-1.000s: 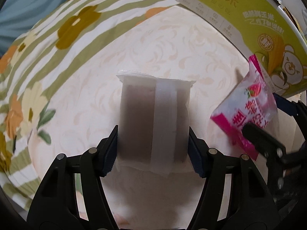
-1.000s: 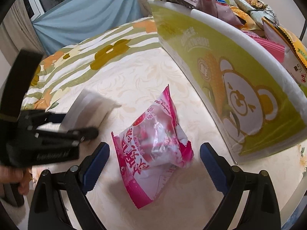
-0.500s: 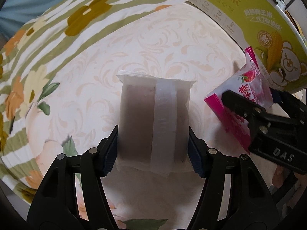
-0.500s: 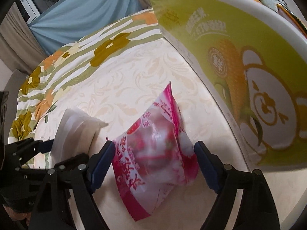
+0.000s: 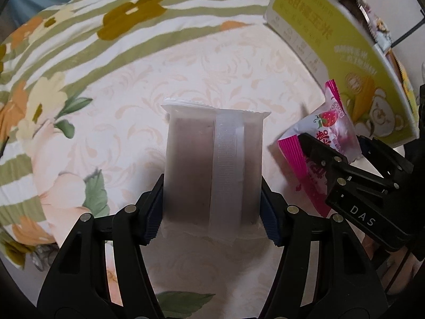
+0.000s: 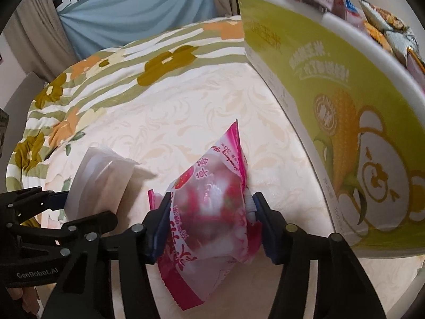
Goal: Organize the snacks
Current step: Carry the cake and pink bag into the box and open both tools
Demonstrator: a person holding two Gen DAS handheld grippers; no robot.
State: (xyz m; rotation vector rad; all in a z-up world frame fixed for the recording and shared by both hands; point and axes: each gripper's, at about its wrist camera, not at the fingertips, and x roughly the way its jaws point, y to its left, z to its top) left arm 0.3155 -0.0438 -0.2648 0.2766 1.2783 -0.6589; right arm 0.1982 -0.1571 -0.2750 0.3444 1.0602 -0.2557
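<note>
Left wrist view: my left gripper (image 5: 212,202) is clamped on a frosted white packet (image 5: 212,164), blue pads pressed to both its long sides at frame centre. The packet stands up from the jaws, crimped end on top, with a dark filling showing through and a seam strip down its middle. At right of frame I see the right gripper (image 5: 345,154) closed around a pink strawberry packet (image 5: 329,125). Upper right holds a yellow-green box (image 5: 345,47) printed with a bear and corn. Beneath everything is a cream tablecloth (image 5: 186,66) with green stripes and flowers toward the upper left.

Right wrist view: my right gripper (image 6: 209,223) holds the pink strawberry packet (image 6: 212,202) between both pads, lower centre, packet bulging and tilted up to the right. At lower left the left gripper (image 6: 53,212) carries the white packet (image 6: 101,178). The box (image 6: 332,111) fills the right side, near the pink packet; more snack bags (image 6: 382,24) show above its rim, upper right. A blue curtain (image 6: 138,13) hangs at upper left.
</note>
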